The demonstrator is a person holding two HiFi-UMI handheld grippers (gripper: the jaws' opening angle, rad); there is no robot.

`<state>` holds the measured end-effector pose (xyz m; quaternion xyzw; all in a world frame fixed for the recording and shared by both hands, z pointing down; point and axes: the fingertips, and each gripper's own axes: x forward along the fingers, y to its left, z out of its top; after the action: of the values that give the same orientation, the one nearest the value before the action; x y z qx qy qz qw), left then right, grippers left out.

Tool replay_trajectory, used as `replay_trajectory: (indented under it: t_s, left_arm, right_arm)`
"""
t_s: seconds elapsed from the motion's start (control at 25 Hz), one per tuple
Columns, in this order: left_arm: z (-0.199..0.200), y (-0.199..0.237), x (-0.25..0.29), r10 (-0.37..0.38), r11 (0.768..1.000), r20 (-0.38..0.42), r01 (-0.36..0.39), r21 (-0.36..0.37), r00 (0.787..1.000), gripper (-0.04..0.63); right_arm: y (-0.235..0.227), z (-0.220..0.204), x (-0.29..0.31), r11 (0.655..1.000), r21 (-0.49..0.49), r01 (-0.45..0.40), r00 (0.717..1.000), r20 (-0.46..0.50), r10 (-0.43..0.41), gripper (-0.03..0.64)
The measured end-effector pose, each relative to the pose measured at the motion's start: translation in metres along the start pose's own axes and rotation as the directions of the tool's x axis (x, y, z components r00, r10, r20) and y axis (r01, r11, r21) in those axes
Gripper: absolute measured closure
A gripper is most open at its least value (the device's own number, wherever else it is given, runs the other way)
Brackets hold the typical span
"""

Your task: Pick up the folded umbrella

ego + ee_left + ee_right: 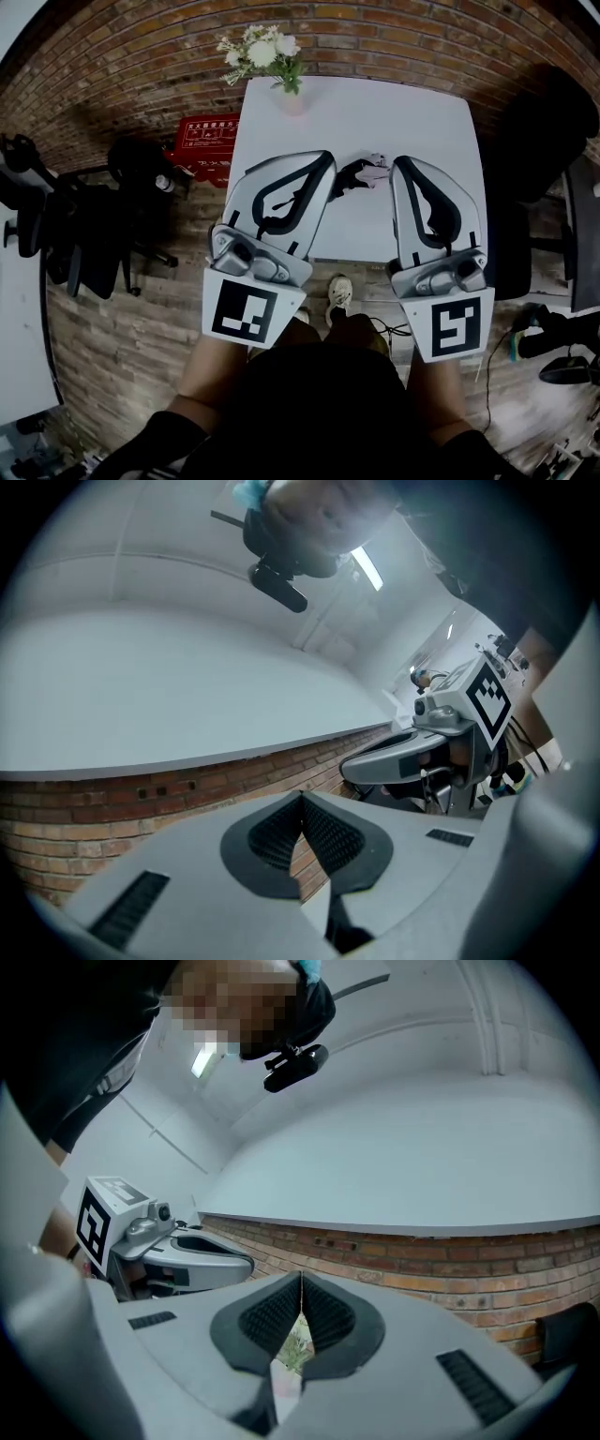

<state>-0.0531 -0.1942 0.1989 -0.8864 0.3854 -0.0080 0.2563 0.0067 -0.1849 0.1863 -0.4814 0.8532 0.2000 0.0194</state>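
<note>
The folded umbrella (367,172), black with a pink patch, lies near the middle of the white table (412,122). In the head view it sits between the tips of my two grippers. My left gripper (325,158) is held over the table's near left part, its tip just left of the umbrella. Its jaws are shut with nothing between them (302,795). My right gripper (400,162) hangs just right of the umbrella, its pads closed together and empty (301,1277). Neither gripper view shows the umbrella; both look slightly upward at a brick wall.
A vase of white flowers (264,52) stands at the table's far left edge. A red box (208,141) lies on the floor left of the table. Black office chairs stand at the left (94,234) and right (544,131). The person's shoe (339,292) is near the table's front edge.
</note>
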Motion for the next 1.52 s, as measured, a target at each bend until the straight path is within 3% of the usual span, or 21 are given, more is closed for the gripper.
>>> replay_trajectory:
  t_s: [0.36, 0.72, 1.0, 1.32, 1.52]
  left_arm:
    - [-0.021, -0.008, 0.032, 0.029, 1.000, -0.095, -0.028, 0.008, 0.995, 0.583]
    - [-0.016, -0.012, 0.045, 0.073, 0.997, -0.117, -0.068, 0.044, 0.990, 0.583]
    - [-0.009, -0.020, 0.054, 0.084, 0.993, -0.130, -0.073, 0.091, 0.988, 0.583]
    - [-0.024, -0.028, 0.066, 0.050, 0.994, -0.200, -0.028, 0.109, 0.979, 0.583]
    - [-0.051, -0.038, 0.070, -0.009, 0.994, -0.297, 0.041, 0.103, 0.955, 0.583]
  right_arm:
    - [-0.017, -0.014, 0.014, 0.994, 0.033, -0.102, 0.993, 0.058, 0.100, 0.586]
    - [-0.028, -0.018, 0.013, 0.985, 0.045, -0.165, 0.982, 0.101, 0.160, 0.586]
    - [-0.041, -0.012, 0.004, 0.985, 0.046, -0.168, 0.978, 0.135, 0.160, 0.586]
    - [-0.051, -0.021, 0.001, 0.983, 0.065, -0.171, 0.978, 0.129, 0.162, 0.586]
    - [-0.057, -0.026, 0.003, 0.984, 0.088, -0.156, 0.981, 0.129, 0.144, 0.586]
